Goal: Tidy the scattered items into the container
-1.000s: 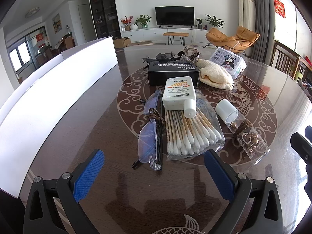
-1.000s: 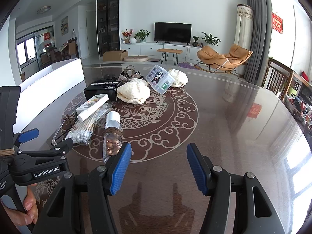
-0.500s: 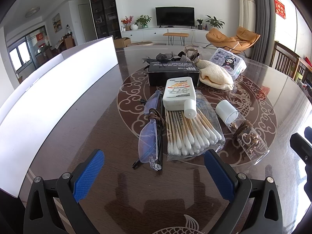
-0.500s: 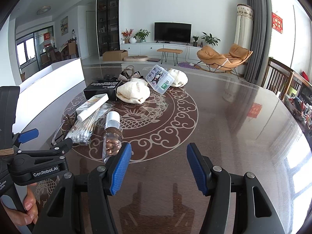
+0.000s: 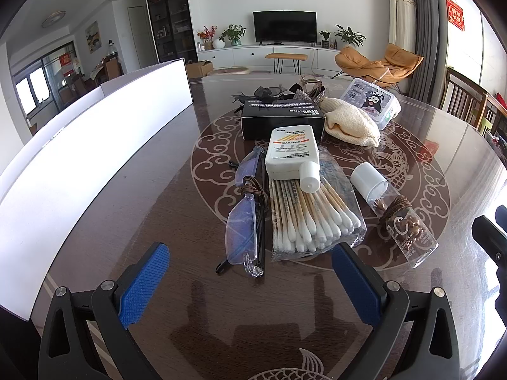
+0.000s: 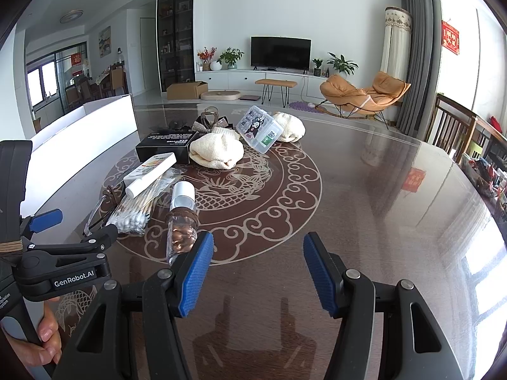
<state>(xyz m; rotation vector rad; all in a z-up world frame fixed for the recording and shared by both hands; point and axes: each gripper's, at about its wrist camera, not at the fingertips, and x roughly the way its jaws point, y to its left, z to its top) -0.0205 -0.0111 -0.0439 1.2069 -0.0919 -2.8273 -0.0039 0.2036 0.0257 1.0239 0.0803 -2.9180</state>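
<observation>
— Where do our tools stand?
— Our left gripper (image 5: 250, 277) and right gripper (image 6: 256, 272) both gape apart, holding nothing.
— And the clutter?
— Beside the tall white rectangular container (image 5: 79, 171): a clear bag of cotton swabs (image 5: 310, 218), with a white flat plastic bottle (image 5: 291, 152) on it.

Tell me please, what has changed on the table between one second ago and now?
Nothing visibly changed. The left gripper and the right gripper both stay open and empty above the table. The glasses, the cotton swabs and the clear bottle lie where they were.
</observation>
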